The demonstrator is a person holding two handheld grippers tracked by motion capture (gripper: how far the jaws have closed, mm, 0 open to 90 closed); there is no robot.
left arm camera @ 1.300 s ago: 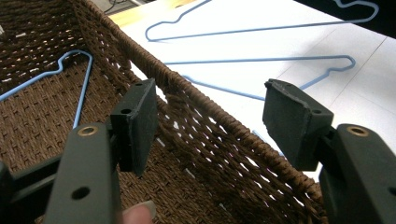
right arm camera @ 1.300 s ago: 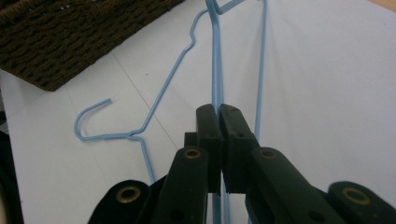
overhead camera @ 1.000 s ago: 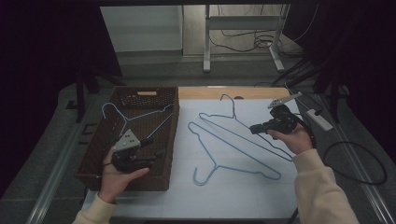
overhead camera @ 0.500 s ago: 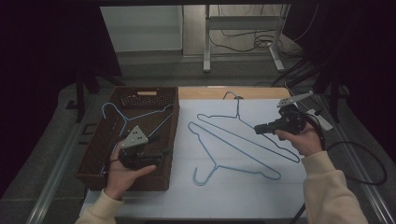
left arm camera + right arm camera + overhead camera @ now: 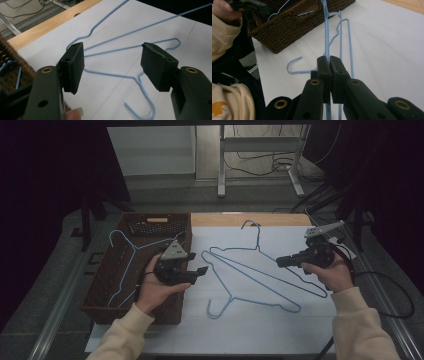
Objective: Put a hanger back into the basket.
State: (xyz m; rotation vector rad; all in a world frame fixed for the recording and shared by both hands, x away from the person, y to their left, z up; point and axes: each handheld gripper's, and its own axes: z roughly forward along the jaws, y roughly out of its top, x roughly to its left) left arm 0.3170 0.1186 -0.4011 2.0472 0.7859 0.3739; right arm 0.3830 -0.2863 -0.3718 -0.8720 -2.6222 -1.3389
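Two blue wire hangers lie overlapped on the white sheet: one (image 5: 257, 236) has its hook toward the far edge, the other (image 5: 231, 296) has its hook toward me. A third blue hanger (image 5: 134, 249) rests in the brown wicker basket (image 5: 155, 215). My left gripper (image 5: 202, 270) hovers at the basket's right rim, open, with nothing between the jaws; in the left gripper view (image 5: 112, 65) the near hanger (image 5: 140, 82) lies beyond it. My right gripper (image 5: 279, 262) is shut above the hangers' right side. In the right gripper view (image 5: 329, 60) a hanger wire (image 5: 327, 30) runs under its closed jaws.
The white sheet (image 5: 280, 335) covers the table right of the basket, and a strip of bare wood (image 5: 225, 219) shows at the far edge. A cable (image 5: 395, 290) trails off the right gripper. Metal rails flank the table. Table legs and cords stand on the floor behind.
My left gripper has moved right and slightly up, from over the basket's middle to its right rim. The right gripper has shifted only a little. The hangers have not moved.
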